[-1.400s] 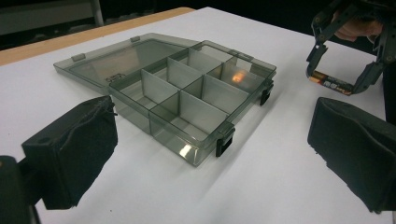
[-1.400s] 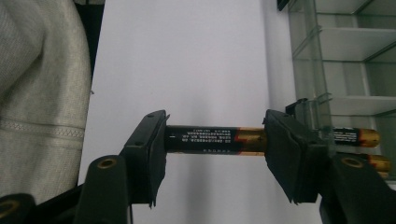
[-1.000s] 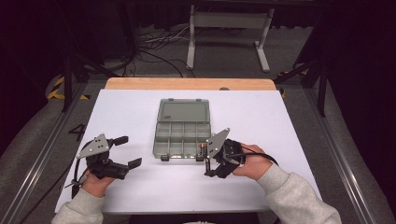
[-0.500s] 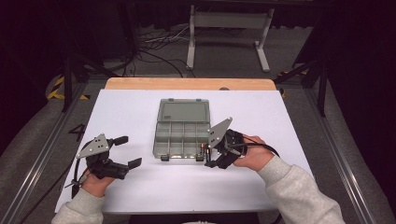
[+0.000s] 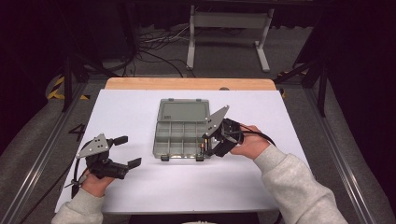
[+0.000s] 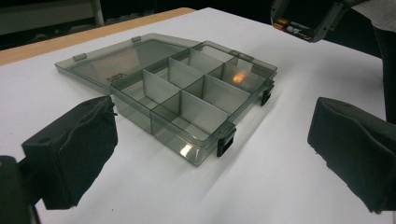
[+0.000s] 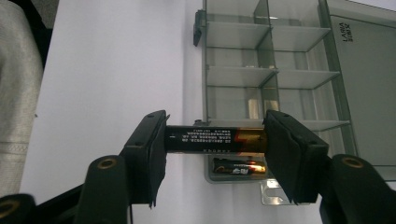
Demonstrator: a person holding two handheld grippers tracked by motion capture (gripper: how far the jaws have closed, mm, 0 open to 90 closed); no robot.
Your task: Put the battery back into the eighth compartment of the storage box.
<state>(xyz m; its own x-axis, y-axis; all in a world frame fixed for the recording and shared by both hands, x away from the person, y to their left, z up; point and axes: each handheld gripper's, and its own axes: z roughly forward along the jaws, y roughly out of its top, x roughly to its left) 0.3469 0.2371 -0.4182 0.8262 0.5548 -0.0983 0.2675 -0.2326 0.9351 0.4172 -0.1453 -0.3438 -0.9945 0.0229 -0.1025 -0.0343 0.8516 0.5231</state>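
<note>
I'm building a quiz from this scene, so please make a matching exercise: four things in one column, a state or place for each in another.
1. battery
2. left gripper
3. organizer box
4. second battery

a. open, nothing between its jaws
b. lying in a box compartment
c. clamped end to end in the right gripper
d. lid folded back flat on the table

Pairs: 1-c, 2-a, 3-d, 4-b

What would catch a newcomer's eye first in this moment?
The right gripper stands out, clamping a black and gold battery end to end above the near right corner of the open grey box at the middle of the white table. A second battery already lies in the compartment just beneath it. The left gripper rests open and empty to the box's left.
</note>
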